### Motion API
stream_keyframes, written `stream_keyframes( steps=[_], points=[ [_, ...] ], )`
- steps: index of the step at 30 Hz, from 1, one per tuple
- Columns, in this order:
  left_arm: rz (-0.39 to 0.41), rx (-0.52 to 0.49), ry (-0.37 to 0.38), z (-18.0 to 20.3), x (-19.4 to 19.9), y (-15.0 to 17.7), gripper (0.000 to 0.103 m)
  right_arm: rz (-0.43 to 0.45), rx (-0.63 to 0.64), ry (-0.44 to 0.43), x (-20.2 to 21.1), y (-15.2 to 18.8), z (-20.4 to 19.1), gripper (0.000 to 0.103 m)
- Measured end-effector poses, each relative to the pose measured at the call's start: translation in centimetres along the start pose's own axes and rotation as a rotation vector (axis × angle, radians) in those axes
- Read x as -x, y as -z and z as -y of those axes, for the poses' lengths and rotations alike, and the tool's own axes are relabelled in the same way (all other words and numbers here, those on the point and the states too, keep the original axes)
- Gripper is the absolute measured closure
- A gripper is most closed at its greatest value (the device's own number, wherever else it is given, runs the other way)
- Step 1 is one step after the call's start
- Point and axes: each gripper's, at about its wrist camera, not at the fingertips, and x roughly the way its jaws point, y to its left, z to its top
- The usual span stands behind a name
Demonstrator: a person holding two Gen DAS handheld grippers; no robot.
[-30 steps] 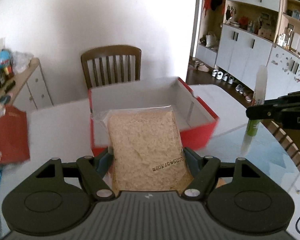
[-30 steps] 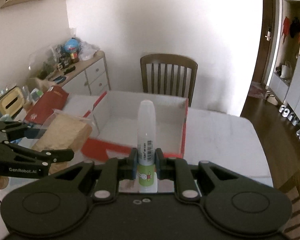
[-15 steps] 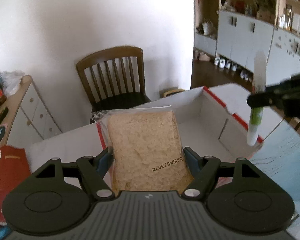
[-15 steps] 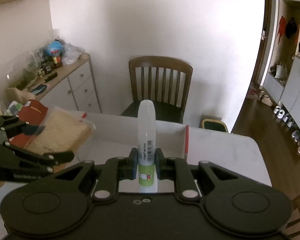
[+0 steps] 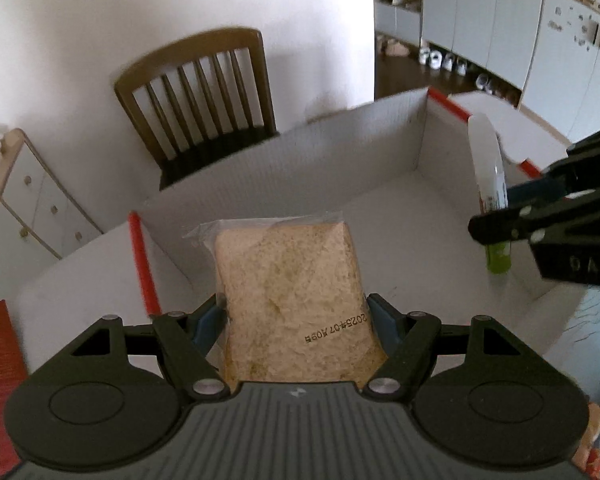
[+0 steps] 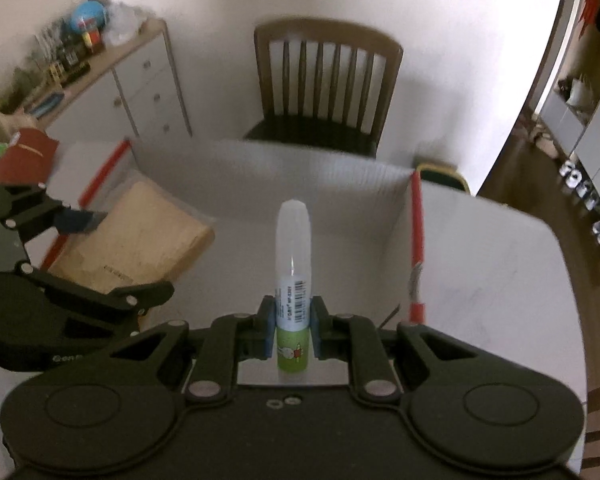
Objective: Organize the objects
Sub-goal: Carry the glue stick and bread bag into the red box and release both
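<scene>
Bagged bread slice (image 5: 292, 300) clamped in left gripper (image 5: 296, 320), over near-left floor of the red-edged box (image 5: 420, 152); glue stick (image 6: 294, 280) pinched upright in right gripper (image 6: 293, 330), over box's right half; bare box floor between them; chair (image 6: 328, 80) beyond far wall.

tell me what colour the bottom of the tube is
Green, on the tube the right gripper holds; right wrist view.

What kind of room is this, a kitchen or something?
Probably a home dining room: a wooden chair stands at a white table, with a cluttered sideboard by the wall and shoes lined up under cupboards.
</scene>
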Motion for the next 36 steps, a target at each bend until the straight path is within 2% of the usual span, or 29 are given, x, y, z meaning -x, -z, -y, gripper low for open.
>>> stream_keyframes(
  steps=[10, 13, 17, 20, 26, 29, 34, 36],
  points=[
    [-0.154, 0.015, 0.019, -0.7, -4.2, -0.4, 0.028, -0.08, -0.011, 0.014, -3.6, 0.4, -0.3, 0.086],
    [-0.192, -0.021, 0.029, -0.4, -4.7, -0.6, 0.027, -0.106, -0.014, 0.026, -4.3, 0.6, -0.4, 0.086],
    [-0.235, -0.082, 0.006, 0.4, -5.3, -0.8, 0.027, -0.137, -0.038, 0.027, -5.2, 0.9, -0.3, 0.086],
    [-0.249, -0.105, 0.011, 0.6, -5.5, -0.9, 0.023, -0.145, -0.051, 0.024, -5.4, 1.0, 0.0, 0.085],
    [-0.225, -0.093, 0.025, 0.3, -5.7, -1.2, 0.022, -0.137, -0.054, 0.016, -4.7, 1.1, 0.5, 0.077],
    [-0.176, -0.076, 0.015, 0.0, -4.8, -1.3, 0.022, -0.115, -0.052, 0.005, -3.7, 1.5, 1.0, 0.068],
    [-0.104, -0.031, 0.012, -0.6, -2.6, -1.3, 0.023, -0.072, -0.048, -0.013, -1.5, 1.6, 1.0, 0.066],
    [-0.077, -0.013, 0.014, -1.0, -1.7, -1.2, 0.023, -0.053, -0.045, -0.02, -0.4, 1.6, 1.0, 0.06]
  ],
)
